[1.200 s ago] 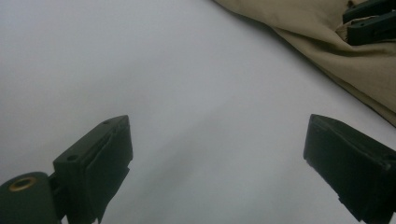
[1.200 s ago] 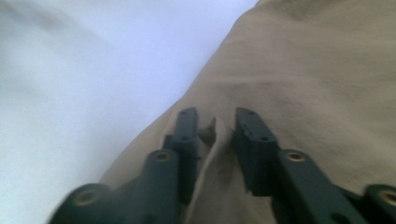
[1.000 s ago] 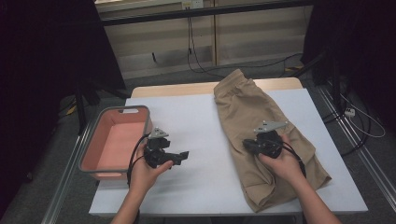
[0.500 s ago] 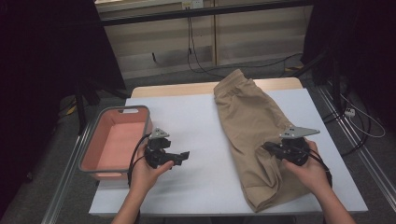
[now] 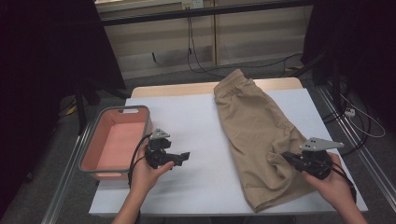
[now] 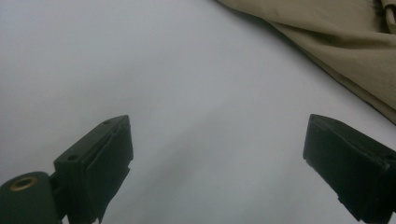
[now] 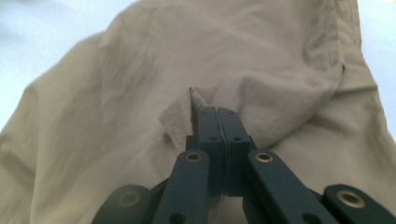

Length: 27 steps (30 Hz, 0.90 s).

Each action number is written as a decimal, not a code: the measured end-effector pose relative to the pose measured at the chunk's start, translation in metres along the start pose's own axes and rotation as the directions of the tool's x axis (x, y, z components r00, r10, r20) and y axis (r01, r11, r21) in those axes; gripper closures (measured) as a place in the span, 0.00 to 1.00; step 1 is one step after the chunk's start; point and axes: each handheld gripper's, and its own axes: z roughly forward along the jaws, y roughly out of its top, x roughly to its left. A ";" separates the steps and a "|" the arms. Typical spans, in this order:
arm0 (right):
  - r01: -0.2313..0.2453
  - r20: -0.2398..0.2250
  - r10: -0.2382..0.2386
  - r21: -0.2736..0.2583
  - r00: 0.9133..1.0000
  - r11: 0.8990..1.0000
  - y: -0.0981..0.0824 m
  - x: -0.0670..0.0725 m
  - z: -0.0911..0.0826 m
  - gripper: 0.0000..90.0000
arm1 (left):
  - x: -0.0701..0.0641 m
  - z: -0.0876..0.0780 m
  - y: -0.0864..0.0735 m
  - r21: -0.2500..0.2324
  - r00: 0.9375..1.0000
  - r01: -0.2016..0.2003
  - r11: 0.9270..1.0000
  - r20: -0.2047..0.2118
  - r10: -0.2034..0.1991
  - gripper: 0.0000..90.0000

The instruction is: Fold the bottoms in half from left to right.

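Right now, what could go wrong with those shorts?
The right gripper pinches only a small fold of the tan shorts, so the cloth might slip out. Pulling from that one spot could bunch the shorts instead of spreading them. The left gripper hangs open over the white table, giving no help.

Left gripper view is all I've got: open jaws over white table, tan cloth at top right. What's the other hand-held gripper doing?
Observer: The right hand-held gripper is shut on a pinched fold of the tan shorts.
Operator: Where on the shorts?
Observer: On the near half, toward their right edge; the cloth bunches at the jaws.
Operator: Anything to my left?
Observer: A pink bin with a grey rim sits at the table's left edge, beside the left hand-held gripper. Nothing lies in it.
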 end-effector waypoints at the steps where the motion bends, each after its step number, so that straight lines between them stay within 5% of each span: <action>1: 0.002 0.005 -0.002 0.004 1.000 1.000 -0.003 0.000 -0.002 1.00 | 0.000 0.000 0.000 0.000 1.000 0.000 1.000 0.001 0.000 0.09; 10: -0.009 0.054 0.008 0.016 0.999 1.000 -0.018 -0.005 -0.017 0.93 | 0.001 0.000 -0.001 0.006 1.000 0.002 1.000 -0.005 -0.002 0.09; 16: -0.014 0.098 0.019 -0.050 0.995 0.999 0.005 -0.008 -0.020 0.69 | 0.001 0.001 0.000 0.007 1.000 -0.001 1.000 -0.005 0.001 0.09; 21: -0.019 0.090 0.022 -0.034 0.996 0.999 0.026 -0.008 0.001 0.53 | 0.002 0.002 -0.001 0.006 1.000 0.002 1.000 -0.005 -0.002 0.09; 27: -0.046 0.086 0.042 0.040 0.995 0.998 0.031 -0.008 0.036 0.49 | 0.003 0.001 -0.001 0.006 1.000 0.004 1.000 -0.003 -0.004 0.09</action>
